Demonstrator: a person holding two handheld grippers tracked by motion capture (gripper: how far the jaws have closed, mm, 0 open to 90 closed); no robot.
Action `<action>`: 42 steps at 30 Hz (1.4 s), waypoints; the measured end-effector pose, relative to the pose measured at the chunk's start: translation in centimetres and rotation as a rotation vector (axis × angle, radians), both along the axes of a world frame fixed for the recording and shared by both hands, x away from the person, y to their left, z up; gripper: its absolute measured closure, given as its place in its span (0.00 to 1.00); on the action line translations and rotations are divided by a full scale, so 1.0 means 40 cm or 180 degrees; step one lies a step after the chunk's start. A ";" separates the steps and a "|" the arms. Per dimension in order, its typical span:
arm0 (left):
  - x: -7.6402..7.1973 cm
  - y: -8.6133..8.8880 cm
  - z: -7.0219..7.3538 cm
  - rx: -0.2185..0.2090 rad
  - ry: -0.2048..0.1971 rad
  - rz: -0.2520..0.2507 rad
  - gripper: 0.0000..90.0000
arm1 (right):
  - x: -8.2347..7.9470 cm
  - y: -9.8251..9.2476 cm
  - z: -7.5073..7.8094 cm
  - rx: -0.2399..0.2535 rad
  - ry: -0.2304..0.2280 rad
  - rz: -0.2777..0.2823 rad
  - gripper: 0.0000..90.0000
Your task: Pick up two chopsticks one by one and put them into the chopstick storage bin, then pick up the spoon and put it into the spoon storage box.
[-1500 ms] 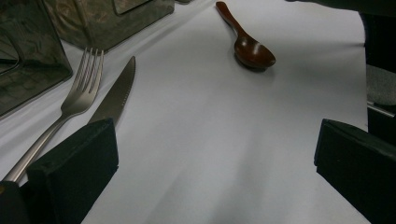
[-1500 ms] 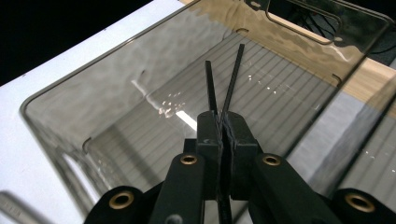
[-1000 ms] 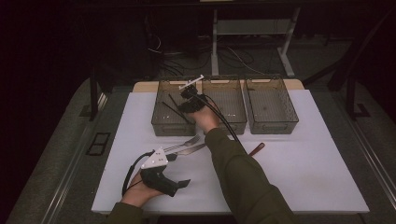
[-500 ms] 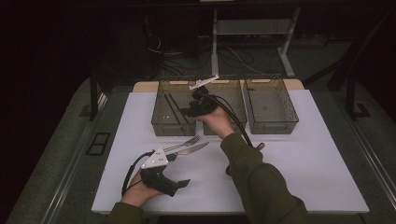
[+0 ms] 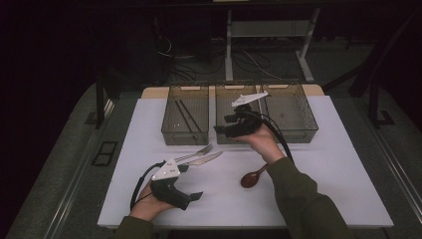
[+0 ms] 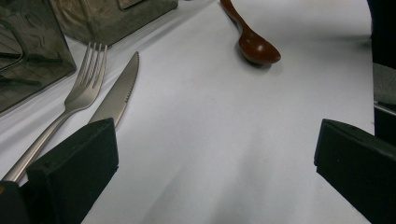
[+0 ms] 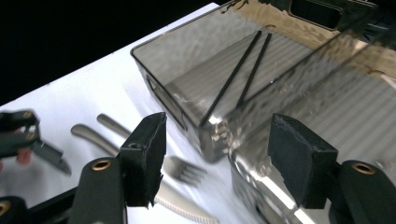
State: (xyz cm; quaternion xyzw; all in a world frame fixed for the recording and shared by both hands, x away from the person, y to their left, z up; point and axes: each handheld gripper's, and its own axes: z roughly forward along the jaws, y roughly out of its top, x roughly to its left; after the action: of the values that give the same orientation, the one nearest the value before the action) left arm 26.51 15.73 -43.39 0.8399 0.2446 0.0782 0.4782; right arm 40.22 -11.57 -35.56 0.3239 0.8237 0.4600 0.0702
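Note:
My right gripper (image 5: pixel 224 130) hovers over the front of the middle clear bin (image 5: pixel 225 92), jaws pointing left. The jaws have just been opening; in the right gripper view (image 7: pixel 217 158) they stand apart with nothing between them. Two black chopsticks (image 7: pixel 243 74) lie in the left bin (image 5: pixel 171 130). On the white table, a fork (image 5: pixel 198 151) and a knife (image 5: pixel 205 159) lie side by side, and a brown spoon (image 5: pixel 253 177) lies to their right. My left gripper (image 5: pixel 193 181) rests at the near left, open and empty (image 6: pixel 215 154), with the fork (image 6: pixel 86 88) by its left jaw.
A third clear bin (image 5: pixel 313 124) stands at the back right. The three bins form a row along the far edge of the white tabletop (image 5: pixel 343 169). Dark floor, cables and a stand lie beyond the table.
My right gripper has moved from over the left bin to the right and nearer the person, to the front of the middle bin. The left hand has stayed put.

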 end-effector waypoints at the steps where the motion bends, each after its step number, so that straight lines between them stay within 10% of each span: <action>1: 0.000 0.000 0.000 -0.0002 0.0002 0.0003 0.00 | -0.009 -0.012 0.000 0.0012 0.0017 -0.0007 0.41; 16: -0.002 0.001 -0.002 0.0018 0.0000 0.0025 0.00 | -0.123 -0.181 -0.041 0.0080 0.0053 0.0063 0.44; 29: -0.002 -0.007 -0.007 0.0089 0.0013 -0.0021 0.00 | -0.155 -0.275 -0.134 -0.0556 0.0073 -0.0058 0.91; 42: 0.000 -0.008 -0.009 0.0098 0.0019 -0.0038 0.00 | -0.117 -0.275 -0.201 -0.0849 0.0259 -0.0092 1.00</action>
State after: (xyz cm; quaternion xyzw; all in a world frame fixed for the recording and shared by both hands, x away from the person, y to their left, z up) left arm 26.51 15.42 -43.76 0.8488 0.2397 0.0766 0.4650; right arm 35.56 -22.55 -43.61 0.3419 0.8750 0.3319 0.0858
